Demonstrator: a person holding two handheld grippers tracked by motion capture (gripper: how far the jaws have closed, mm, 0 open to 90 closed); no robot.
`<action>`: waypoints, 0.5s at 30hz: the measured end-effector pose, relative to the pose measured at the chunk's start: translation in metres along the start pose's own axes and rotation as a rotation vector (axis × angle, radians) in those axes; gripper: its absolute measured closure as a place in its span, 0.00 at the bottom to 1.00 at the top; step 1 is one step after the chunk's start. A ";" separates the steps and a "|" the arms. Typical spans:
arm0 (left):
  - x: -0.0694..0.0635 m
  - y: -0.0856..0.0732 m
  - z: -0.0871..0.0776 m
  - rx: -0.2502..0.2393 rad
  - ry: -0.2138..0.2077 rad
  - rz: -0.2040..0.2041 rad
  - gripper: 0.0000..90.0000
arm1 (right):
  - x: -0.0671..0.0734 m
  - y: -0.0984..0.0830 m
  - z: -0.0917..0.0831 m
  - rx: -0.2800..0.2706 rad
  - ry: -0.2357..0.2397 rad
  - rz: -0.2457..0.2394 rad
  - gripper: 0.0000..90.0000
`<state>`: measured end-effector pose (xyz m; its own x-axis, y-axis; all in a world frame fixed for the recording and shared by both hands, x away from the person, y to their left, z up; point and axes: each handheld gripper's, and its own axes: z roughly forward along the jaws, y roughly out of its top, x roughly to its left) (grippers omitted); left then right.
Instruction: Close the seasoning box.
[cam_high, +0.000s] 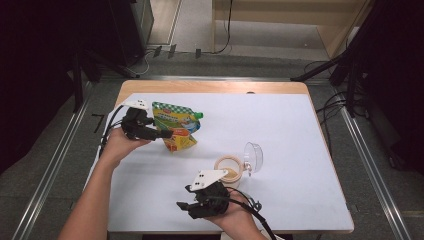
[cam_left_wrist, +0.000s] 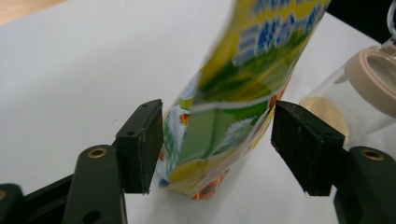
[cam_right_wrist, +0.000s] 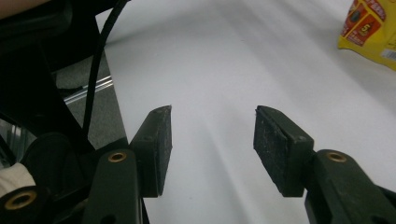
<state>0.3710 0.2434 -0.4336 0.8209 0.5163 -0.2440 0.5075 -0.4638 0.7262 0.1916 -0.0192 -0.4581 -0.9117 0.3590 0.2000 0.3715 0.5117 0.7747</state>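
A green and yellow spouted pouch (cam_high: 176, 126) stands tilted on the white table (cam_high: 285, 125) at the left, its green cap (cam_high: 198, 115) pointing right. My left gripper (cam_high: 162, 134) comes at it from the left and is shut on its lower part. In the left gripper view both pads touch the sides of the pouch (cam_left_wrist: 233, 93), between the fingertips of the left gripper (cam_left_wrist: 217, 140). Near the table's front edge my right gripper (cam_high: 183, 206) points left, and the right gripper (cam_right_wrist: 212, 135) stands open with nothing between its pads.
A clear jar (cam_high: 229, 169) with a beige rim and tan powder sits just beyond my right hand, its clear lid (cam_high: 253, 156) flipped open. That jar (cam_left_wrist: 369, 74) is right of the pouch. The pouch's corner (cam_right_wrist: 369, 28) is far off. Dark floor surrounds the table.
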 end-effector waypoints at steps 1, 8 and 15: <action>-0.002 0.000 0.004 0.006 0.005 0.012 0.45 | 0.001 0.000 0.001 0.002 0.003 0.003 0.53; -0.007 0.000 0.003 -0.024 0.033 0.028 0.60 | 0.000 -0.003 0.002 0.009 0.008 0.006 0.54; -0.007 -0.003 -0.002 -0.062 -0.025 -0.038 0.82 | 0.000 -0.005 0.004 0.014 0.019 0.004 0.55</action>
<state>0.3636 0.2427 -0.4325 0.8082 0.5142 -0.2871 0.5216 -0.3988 0.7543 0.1908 -0.0184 -0.4641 -0.9132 0.3464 0.2146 0.3776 0.5213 0.7653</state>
